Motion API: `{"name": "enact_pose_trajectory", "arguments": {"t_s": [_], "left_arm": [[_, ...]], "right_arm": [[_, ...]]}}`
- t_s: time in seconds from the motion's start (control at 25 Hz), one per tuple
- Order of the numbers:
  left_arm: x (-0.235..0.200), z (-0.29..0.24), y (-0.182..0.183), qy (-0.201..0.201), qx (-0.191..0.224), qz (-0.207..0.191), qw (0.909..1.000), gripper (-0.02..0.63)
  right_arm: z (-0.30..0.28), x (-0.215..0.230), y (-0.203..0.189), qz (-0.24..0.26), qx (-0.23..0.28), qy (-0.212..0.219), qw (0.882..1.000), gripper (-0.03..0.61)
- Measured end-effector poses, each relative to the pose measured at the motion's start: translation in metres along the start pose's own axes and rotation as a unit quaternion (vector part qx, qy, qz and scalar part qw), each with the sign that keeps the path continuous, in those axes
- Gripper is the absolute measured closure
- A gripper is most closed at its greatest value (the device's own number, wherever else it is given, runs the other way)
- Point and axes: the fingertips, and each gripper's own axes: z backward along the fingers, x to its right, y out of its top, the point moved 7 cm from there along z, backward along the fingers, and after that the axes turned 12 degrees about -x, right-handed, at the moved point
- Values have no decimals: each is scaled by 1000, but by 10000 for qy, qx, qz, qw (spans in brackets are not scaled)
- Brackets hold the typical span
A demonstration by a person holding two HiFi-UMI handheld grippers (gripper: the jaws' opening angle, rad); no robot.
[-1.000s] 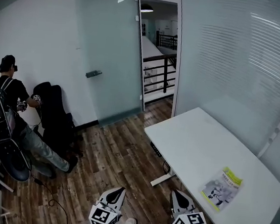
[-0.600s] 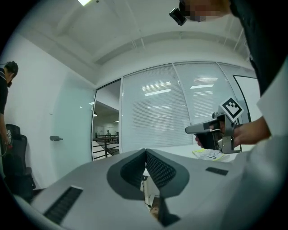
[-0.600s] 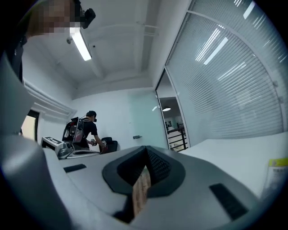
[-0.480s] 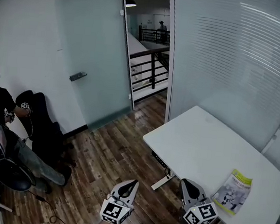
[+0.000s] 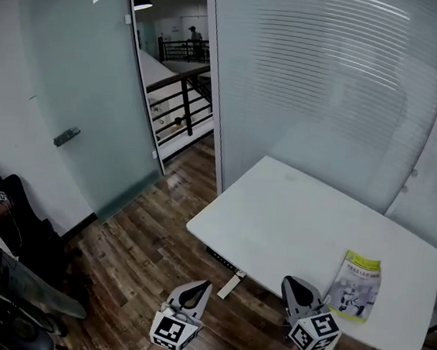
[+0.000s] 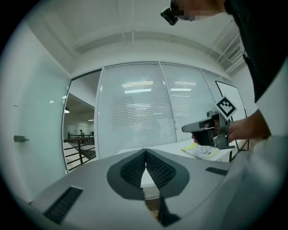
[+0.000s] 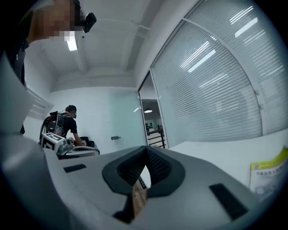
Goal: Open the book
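Plainly the left gripper and right gripper have jaws together, holding nothing, clear of the book

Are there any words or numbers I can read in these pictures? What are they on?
Book cover: print there, too small and blurred to read.
Cubes on left gripper and right gripper: black-and-white square patterns, no words.
Nothing else bears readable text.
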Motion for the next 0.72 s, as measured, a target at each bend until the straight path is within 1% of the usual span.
{"name": "enact_pose_trajectory", "arguments": {"t_s": [0.08, 0.12, 0.2, 0.28, 0.4, 0.52, 0.6, 0.72], "left_arm": [[-2, -17, 1, -131, -109, 39, 9998, 600], [-1, -26, 2, -207, -161, 49, 9996, 600], [7, -48, 9, -374, -117, -27, 9992, 600], [18, -69, 16, -551, -66, -63, 9984, 600], [40, -98, 23, -977, -155, -90, 9951, 600], [66, -121, 25, -1452, -301, -261, 9886, 600], [81, -135, 24, -1624, -339, -251, 9858, 600], [96, -154, 27, -1701, -463, -169, 9842, 600]], "right_arm": [[3, 15, 1, 24, -86, -240, 9997, 574], [5, 24, -1, -41, -148, -399, 9991, 574], [10, 45, -9, -222, -294, -715, 9968, 574], [16, 65, -17, -296, -427, -946, 9942, 574], [28, 87, -23, -342, -544, -1161, 9912, 574], [41, 107, -33, -631, -636, -1290, 9876, 574], [51, 120, -39, -882, -722, -1331, 9845, 574], [64, 138, -43, -1020, -841, -1504, 9798, 573]]}}
